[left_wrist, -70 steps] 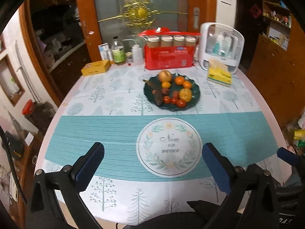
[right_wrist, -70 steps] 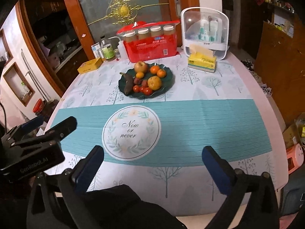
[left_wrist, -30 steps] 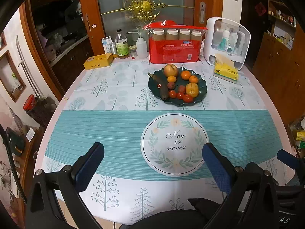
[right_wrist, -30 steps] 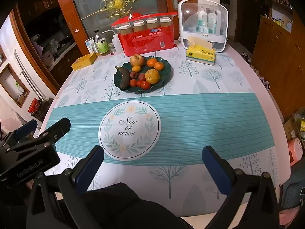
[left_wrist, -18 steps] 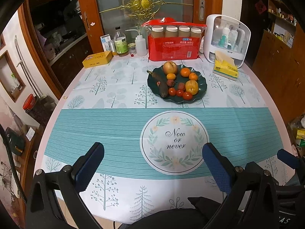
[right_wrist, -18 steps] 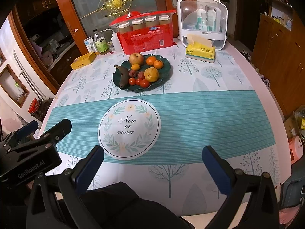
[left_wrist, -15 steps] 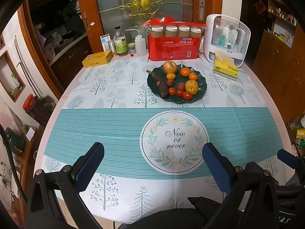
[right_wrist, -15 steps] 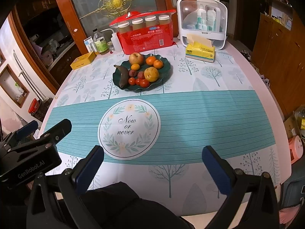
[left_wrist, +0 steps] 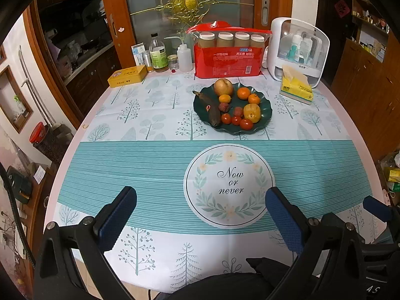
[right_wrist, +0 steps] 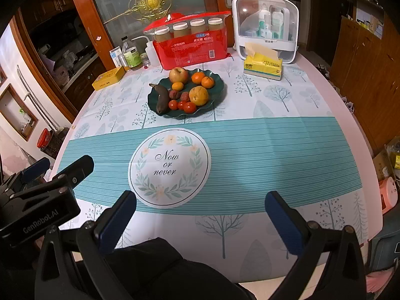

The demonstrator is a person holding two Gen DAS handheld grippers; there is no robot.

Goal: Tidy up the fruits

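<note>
Edging nearer the fruit plate (left_wrist: 265,122), both the left gripper (left_wrist: 200,215) and right gripper (right_wrist: 200,215) hover well short, jaws apart, nothing grasped.

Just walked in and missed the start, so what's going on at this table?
A person holds two grippers over the near edge of the table. The left gripper and right gripper are both open and empty. The fruit, including a dark banana and an apple, sits untouched on the green plate farther back.
</note>
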